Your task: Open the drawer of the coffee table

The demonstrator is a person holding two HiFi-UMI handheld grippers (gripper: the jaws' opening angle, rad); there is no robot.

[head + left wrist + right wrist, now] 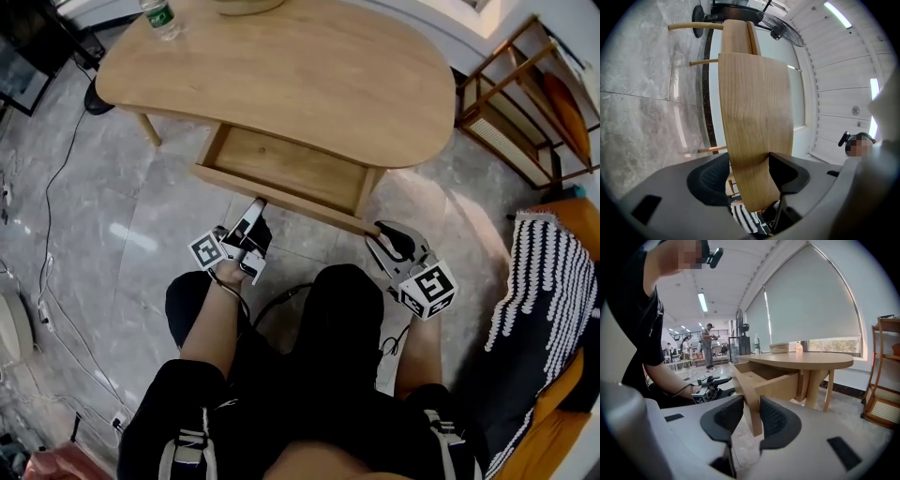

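Observation:
The light wooden coffee table has its drawer pulled out toward me, and the inside looks bare. My left gripper is at the left part of the drawer front. In the left gripper view the panel runs between the jaws of that gripper, and both pads press on it. My right gripper is at the panel's right end. In the right gripper view the board fills the gap of this gripper, with a pad against each face.
A plastic bottle stands at the table's far left. A wooden shelf rack is at the right, and below it an orange seat with a striped blanket. Cables trail over the marble floor at left. People stand far off.

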